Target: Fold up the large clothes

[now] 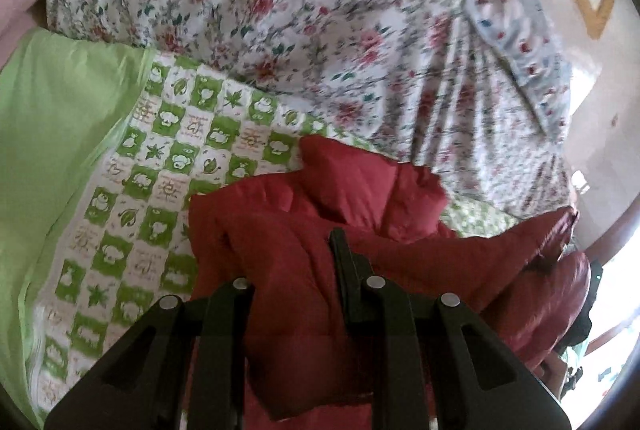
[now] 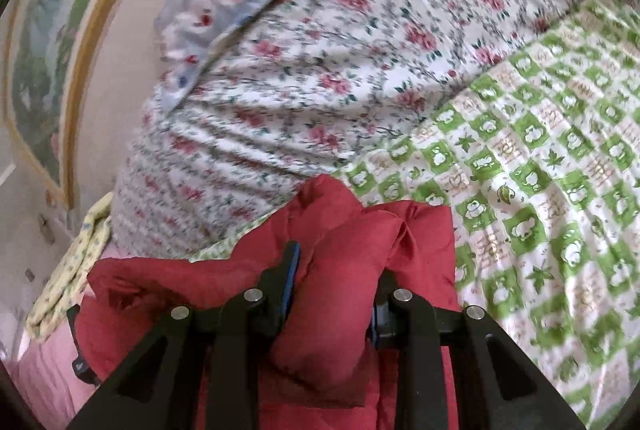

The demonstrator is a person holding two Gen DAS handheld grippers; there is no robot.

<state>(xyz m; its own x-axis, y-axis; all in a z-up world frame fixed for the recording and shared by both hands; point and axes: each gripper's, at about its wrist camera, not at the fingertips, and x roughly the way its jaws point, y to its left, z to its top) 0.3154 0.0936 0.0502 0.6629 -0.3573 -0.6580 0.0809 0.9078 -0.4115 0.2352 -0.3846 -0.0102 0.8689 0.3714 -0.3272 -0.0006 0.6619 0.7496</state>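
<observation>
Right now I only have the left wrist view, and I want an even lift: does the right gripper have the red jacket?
Observer: Yes, the right gripper is shut on a puffy fold of the red jacket.
Operator: Anything beside it?
Observer: A bunched yellow floral cloth lies just past the jacket's edge.
Operator: Pads seated?
Observer: The one blue pad in sight presses against the fold.
</observation>
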